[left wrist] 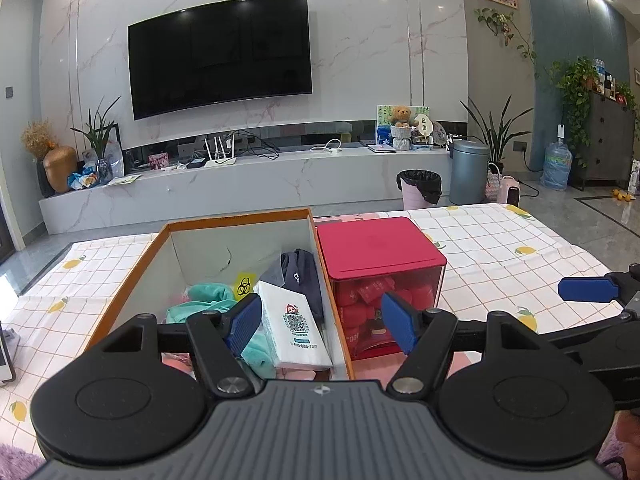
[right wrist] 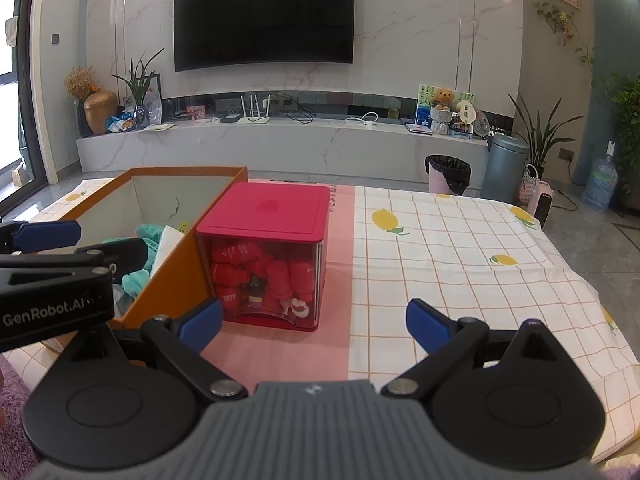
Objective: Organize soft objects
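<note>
An open orange-edged cardboard box (left wrist: pixel 240 216) stands on the table and holds soft things: a teal towel (left wrist: pixel 208 298), a dark grey garment (left wrist: pixel 300 276) and a white tissue pack (left wrist: pixel 290 324). The box also shows in the right wrist view (right wrist: pixel 176 276), with the teal towel (right wrist: pixel 150 240) inside. My left gripper (left wrist: pixel 320 324) is open and empty, just in front of the box's right wall. My right gripper (right wrist: pixel 314 326) is open and empty over the pink strip of the cloth. The left gripper's finger (right wrist: pixel 44 236) reaches in at the left of the right wrist view.
A red-lidded clear cube (left wrist: pixel 380 256) full of red items stands right of the box, also in the right wrist view (right wrist: pixel 266 256). The table wears a lemon-print checked cloth (right wrist: pixel 480 264). Beyond are a TV wall, a low marble shelf and bins (right wrist: pixel 448 174).
</note>
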